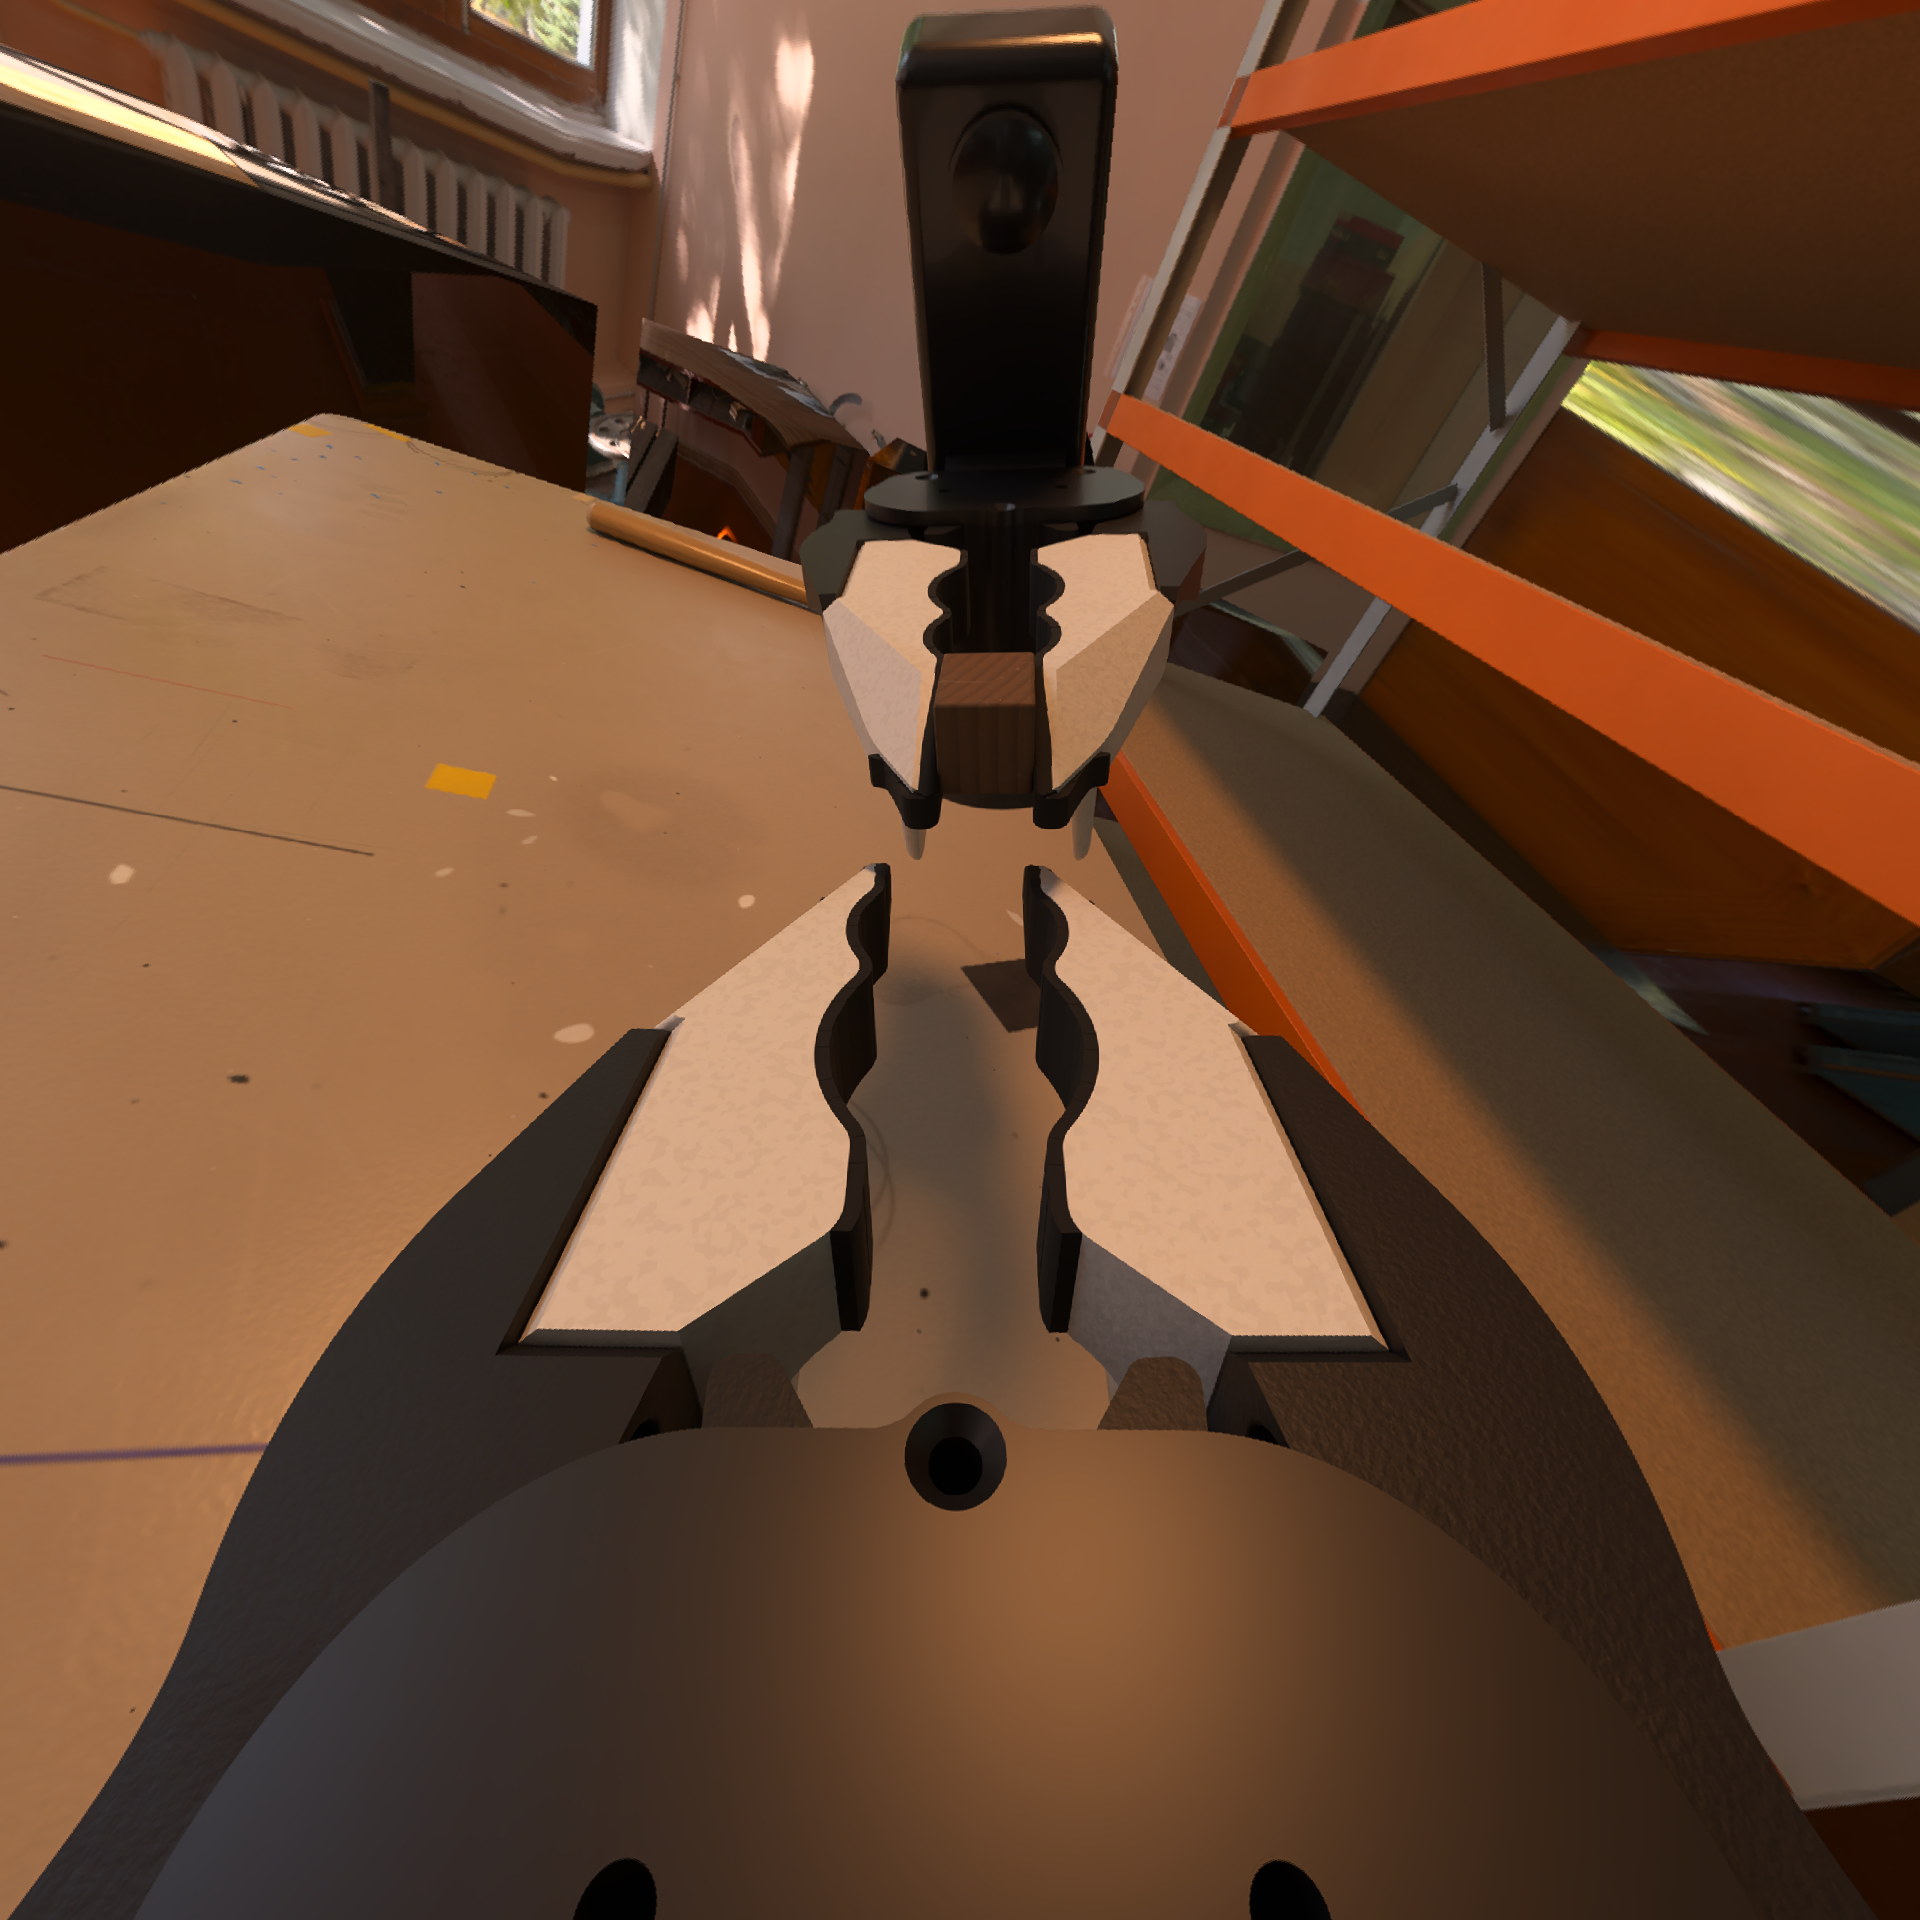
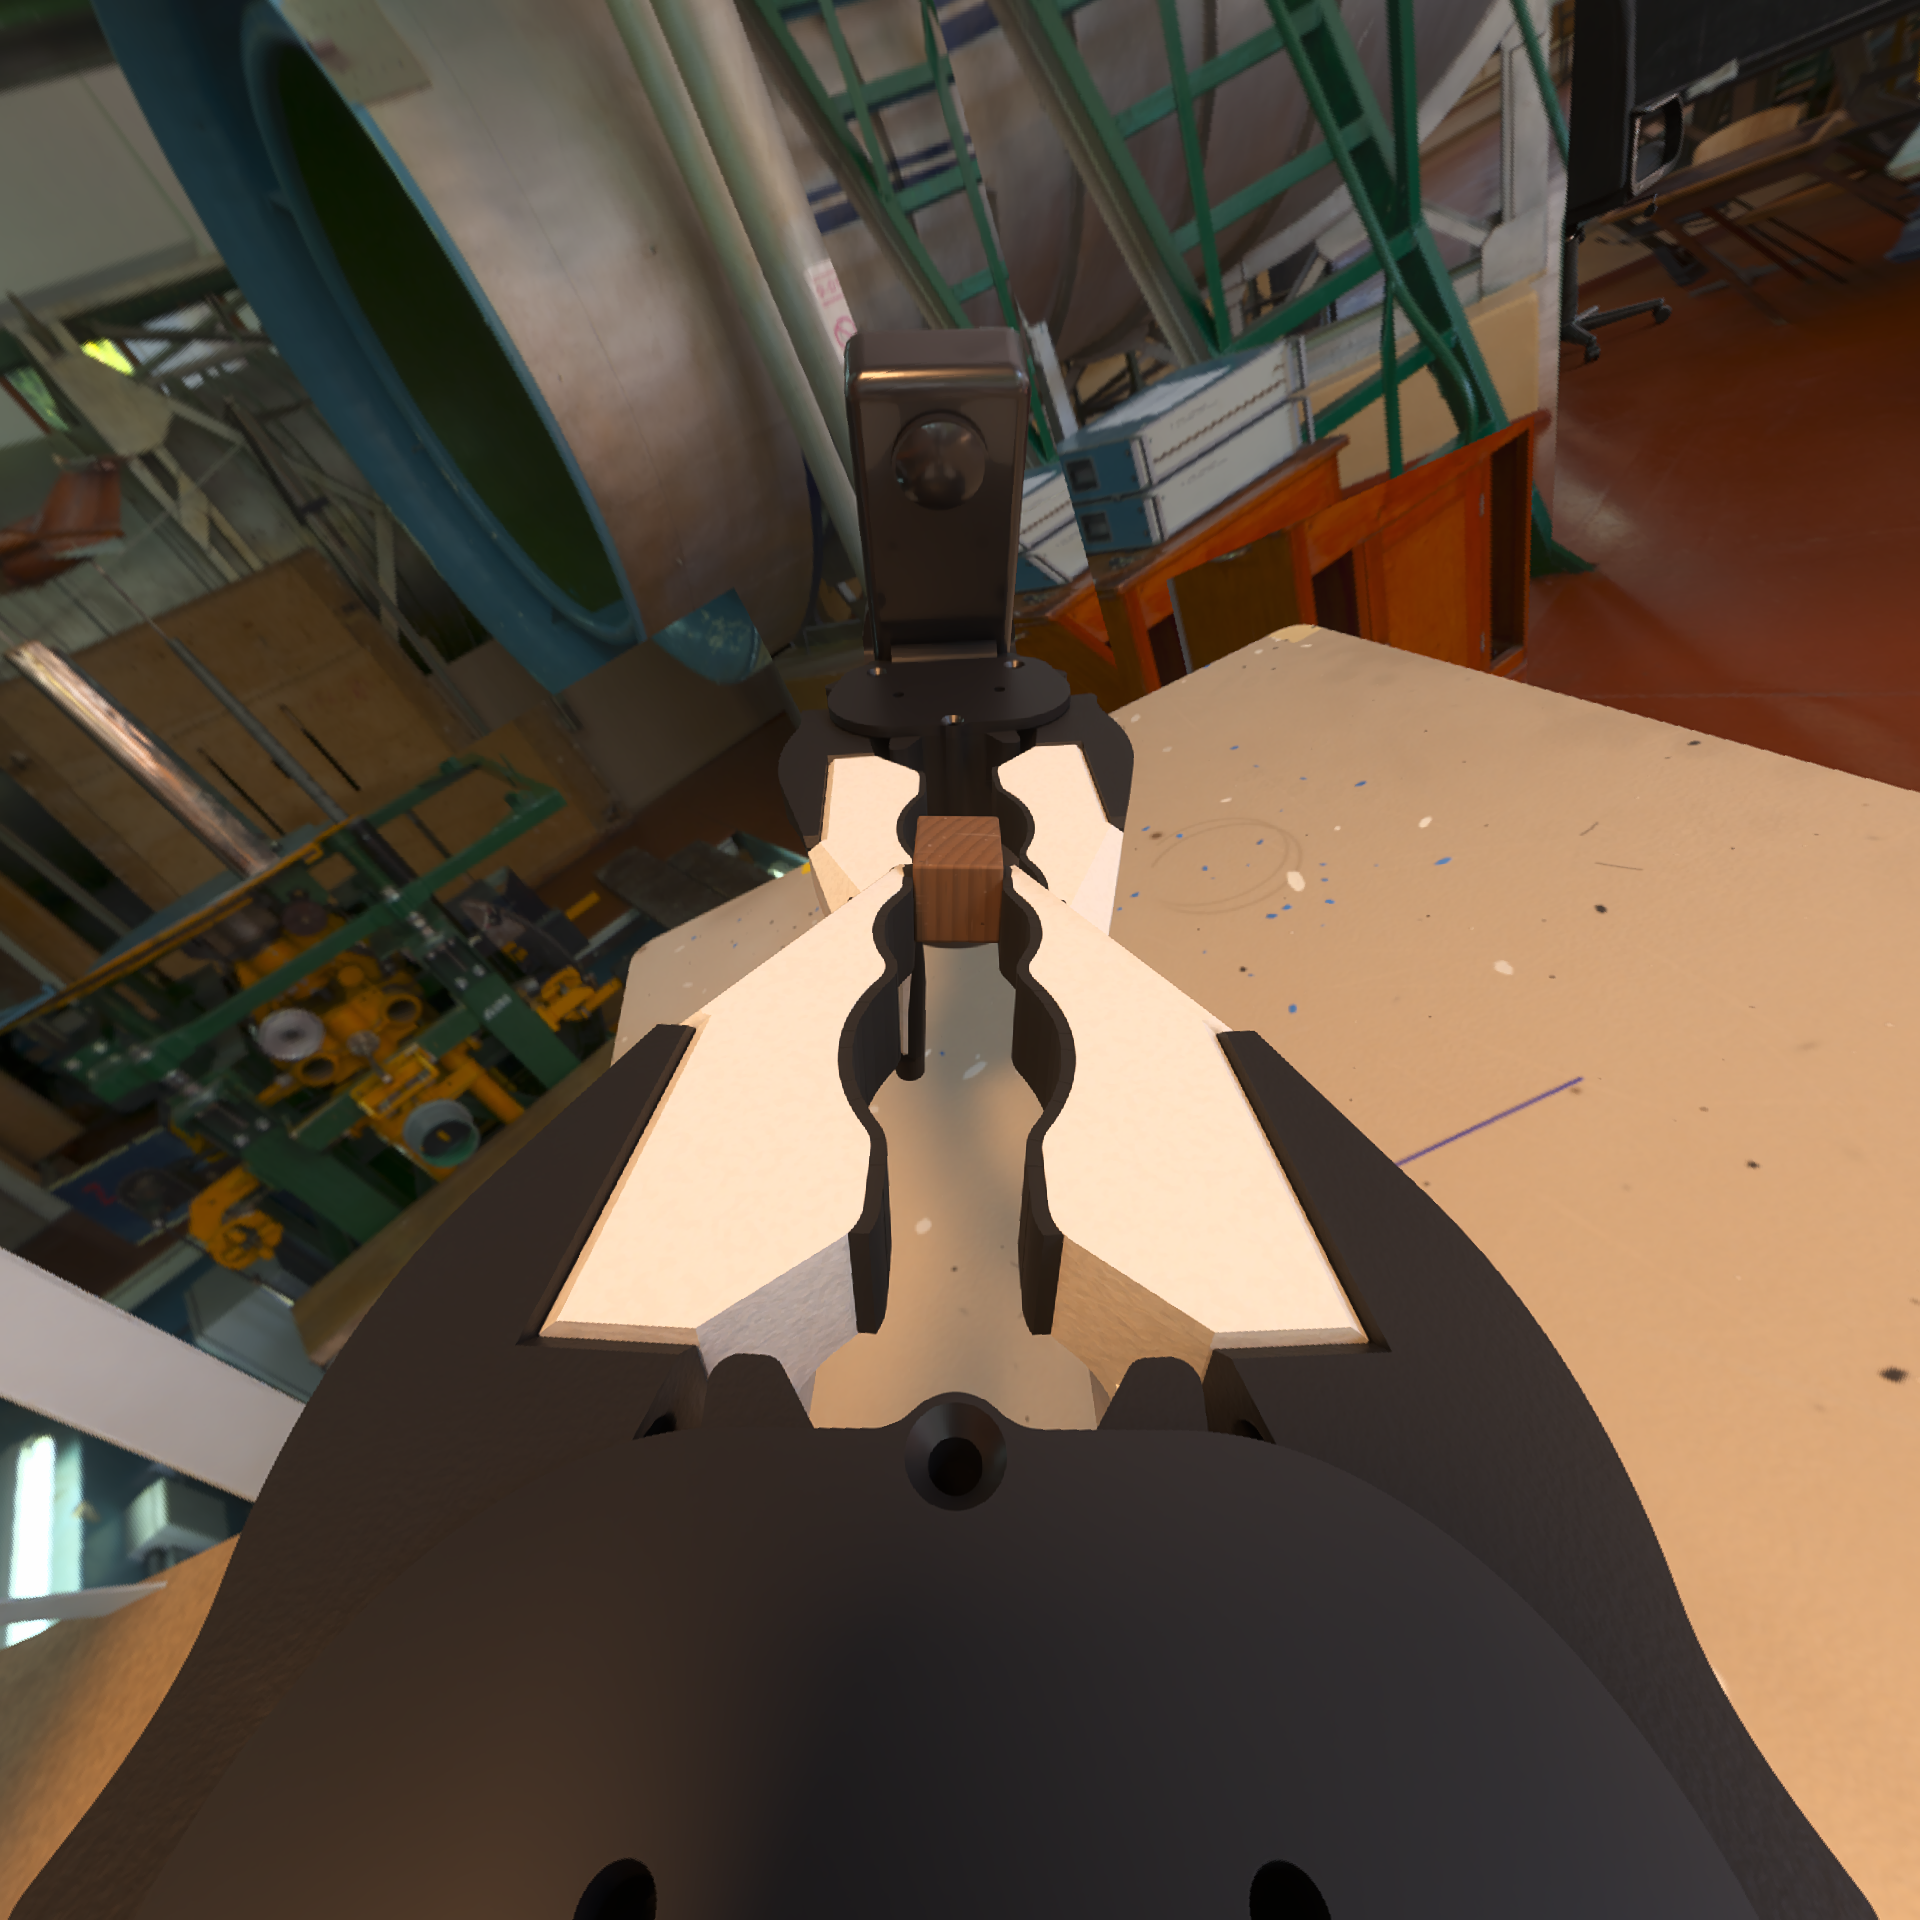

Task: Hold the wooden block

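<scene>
Right tongs [image 2: 956,883] clamp the square-cut, grainy wooden block [image 2: 957,879] at their tips, above the speckled tan counter [image 2: 1507,1039]. Left tongs [image 1: 956,883] gape, empty, facing it just short.

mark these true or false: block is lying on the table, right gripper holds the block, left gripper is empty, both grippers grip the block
1. The block lies on the table. False: it is held up off it.
2. The right gripper holds the block at its fingertips. True.
3. The left gripper is empty, jaws apart. True.
4. Both grippers grip the block. False: only the right one does; the left faces it with a gap between.
</scene>
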Motion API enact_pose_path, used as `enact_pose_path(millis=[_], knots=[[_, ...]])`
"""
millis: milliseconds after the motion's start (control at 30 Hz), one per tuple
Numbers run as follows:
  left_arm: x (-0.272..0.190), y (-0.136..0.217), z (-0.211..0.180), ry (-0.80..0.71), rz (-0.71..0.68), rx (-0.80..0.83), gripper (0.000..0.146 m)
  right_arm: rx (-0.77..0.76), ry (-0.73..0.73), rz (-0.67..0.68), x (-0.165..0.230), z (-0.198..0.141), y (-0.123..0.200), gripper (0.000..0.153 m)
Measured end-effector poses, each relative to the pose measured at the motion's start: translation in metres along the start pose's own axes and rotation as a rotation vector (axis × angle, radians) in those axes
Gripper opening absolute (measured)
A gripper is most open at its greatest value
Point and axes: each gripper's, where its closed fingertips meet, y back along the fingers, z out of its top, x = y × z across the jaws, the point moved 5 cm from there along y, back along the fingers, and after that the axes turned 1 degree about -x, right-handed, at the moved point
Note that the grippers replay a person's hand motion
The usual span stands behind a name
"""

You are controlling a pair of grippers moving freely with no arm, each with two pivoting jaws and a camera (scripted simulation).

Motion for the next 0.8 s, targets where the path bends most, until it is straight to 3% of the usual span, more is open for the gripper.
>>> enact_pose_path(millis=[367,800], knots=[[-0.004,0.000,-0.002,0.000,-0.007,0.024,0.025,0.053,0.057,-0.043,0.006,-0.001,0.001,0.014],[-0.004,-0.002,-0.015,0.145,0.002,0.070,0.026,-0.032,-0.053,-0.012,-0.001,-0.017,0.001,0.014]])
